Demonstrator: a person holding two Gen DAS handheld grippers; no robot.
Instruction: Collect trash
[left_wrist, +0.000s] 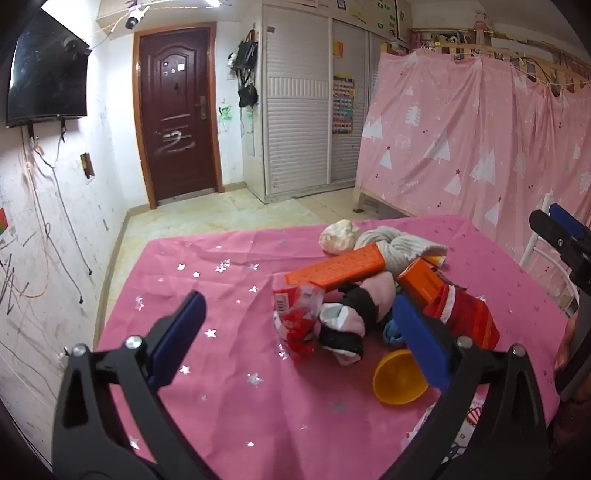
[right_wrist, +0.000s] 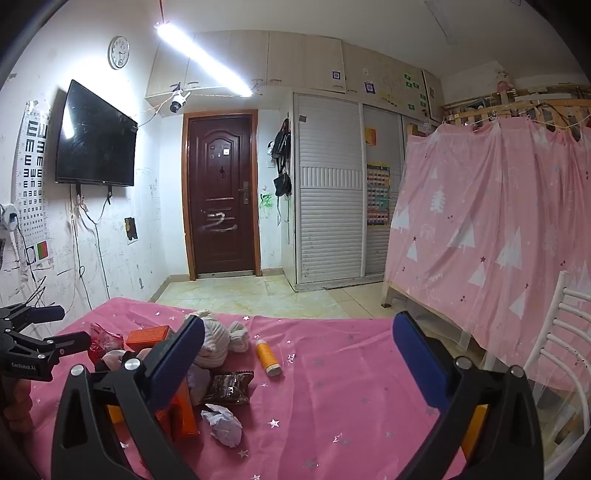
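trash heap (left_wrist: 373, 295): boxes, wrappers, socks piled mid-table, on pink cloth (left_wrist: 221, 280) | crumpled paper (right_wrist: 223, 424) at the heap's near edge; orange tube (right_wrist: 266, 356) lies just beside | left gripper (left_wrist: 299, 332) fingers spread, nothing held, over heap | right gripper (right_wrist: 299, 354) fingers spread, nothing held

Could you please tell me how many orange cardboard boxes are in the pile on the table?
2: a long orange box lying across the pile's top, and a shorter orange box to its right. More may be hidden underneath.
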